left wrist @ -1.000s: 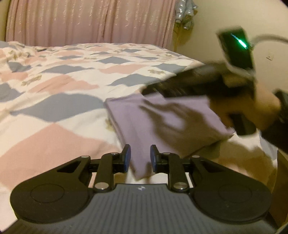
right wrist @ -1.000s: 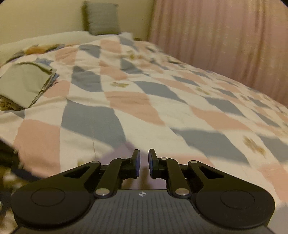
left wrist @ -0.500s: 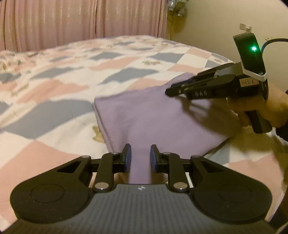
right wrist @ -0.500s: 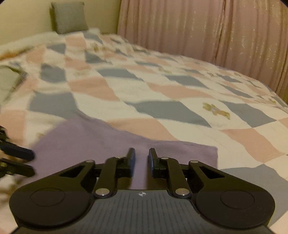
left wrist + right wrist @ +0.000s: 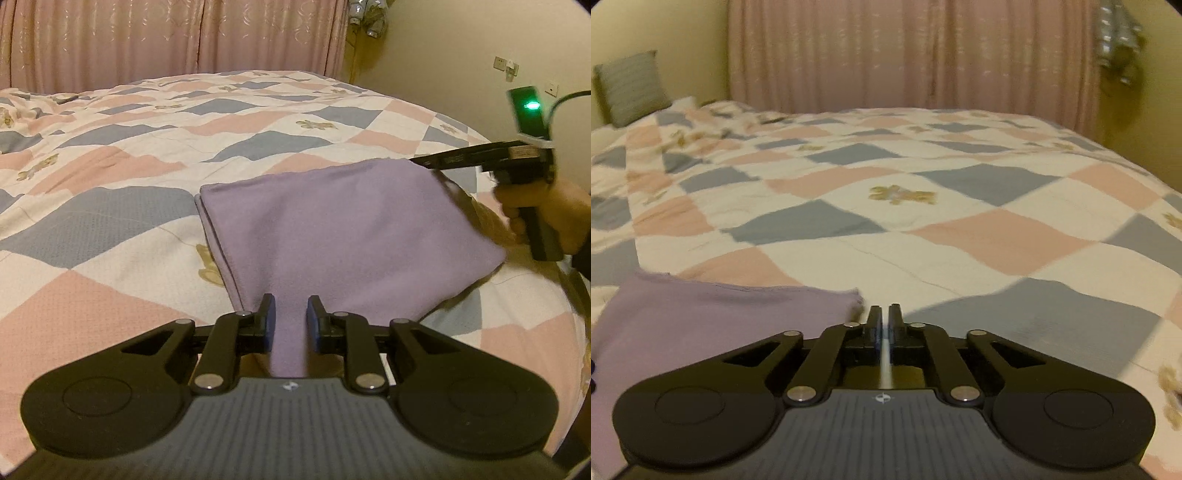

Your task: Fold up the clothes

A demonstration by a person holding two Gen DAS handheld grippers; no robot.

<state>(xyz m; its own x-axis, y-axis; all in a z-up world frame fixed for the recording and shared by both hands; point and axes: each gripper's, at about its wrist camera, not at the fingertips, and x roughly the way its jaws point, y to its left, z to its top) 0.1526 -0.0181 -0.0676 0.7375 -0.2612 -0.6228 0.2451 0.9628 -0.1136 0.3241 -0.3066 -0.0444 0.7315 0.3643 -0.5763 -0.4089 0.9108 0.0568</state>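
A folded purple cloth [image 5: 351, 229] lies flat on the patchwork bedspread [image 5: 110, 229]. My left gripper [image 5: 290, 306] is open, and the cloth's near corner runs between its fingers. A hand [image 5: 565, 218] holds my right gripper [image 5: 421, 161], whose tip is at the cloth's far right corner. In the right wrist view that gripper [image 5: 884, 308] is shut, its fingers nearly touching, with nothing visible between them. The purple cloth [image 5: 701, 325] has its corner just left of the fingertips.
The bedspread [image 5: 960, 236] stretches far ahead to a pink curtain [image 5: 905, 55]. A grey-green pillow [image 5: 631, 88] stands at the bed's far left corner. The bed's right edge drops off beside a cream wall [image 5: 461, 55] with sockets.
The right gripper has shut and swung right, from over the cloth to its far right corner. The left gripper stays open at the near corner.
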